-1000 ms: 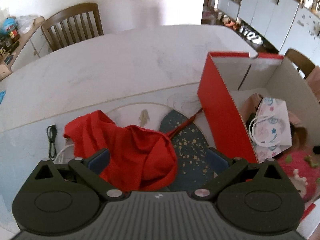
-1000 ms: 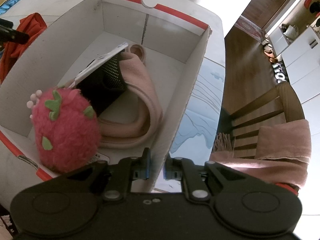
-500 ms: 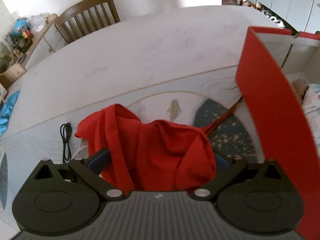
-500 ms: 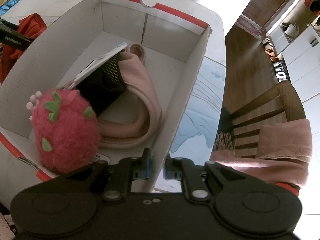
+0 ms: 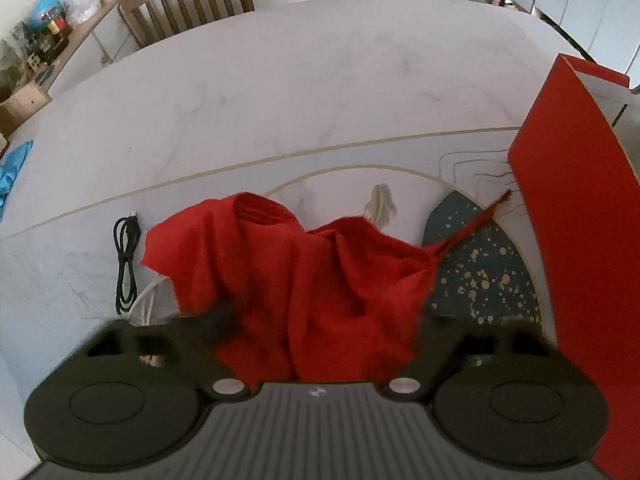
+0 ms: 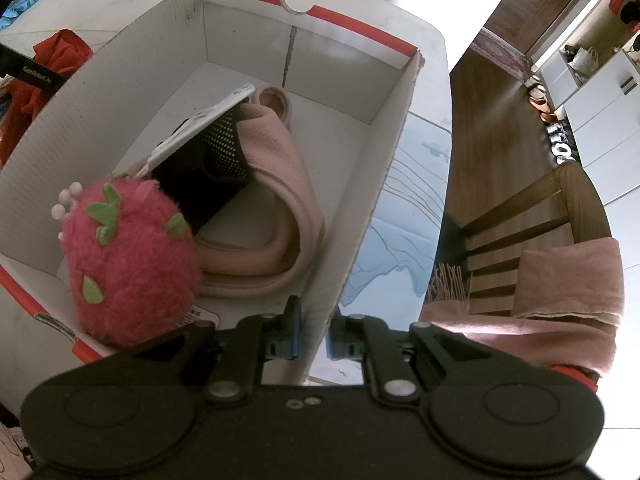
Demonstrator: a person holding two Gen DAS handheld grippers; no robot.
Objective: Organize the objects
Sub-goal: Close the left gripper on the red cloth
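A crumpled red cloth point(image 5: 316, 280) lies on the desk point(image 5: 280, 92) beside the red box point(image 6: 376, 184). The left gripper point(image 5: 320, 320) – jaws just closing around the cloth, grip unclear. The right gripper point(image 6: 313, 330) pinches the box wall. Risk: a thin fold slips free, or trailing cloth snags the box edge.

A home dining area is showing: wooden chairs point(image 5: 188, 0) are standing around a white table point(image 5: 300, 80), white cabinets point(image 6: 600, 92) beyond.
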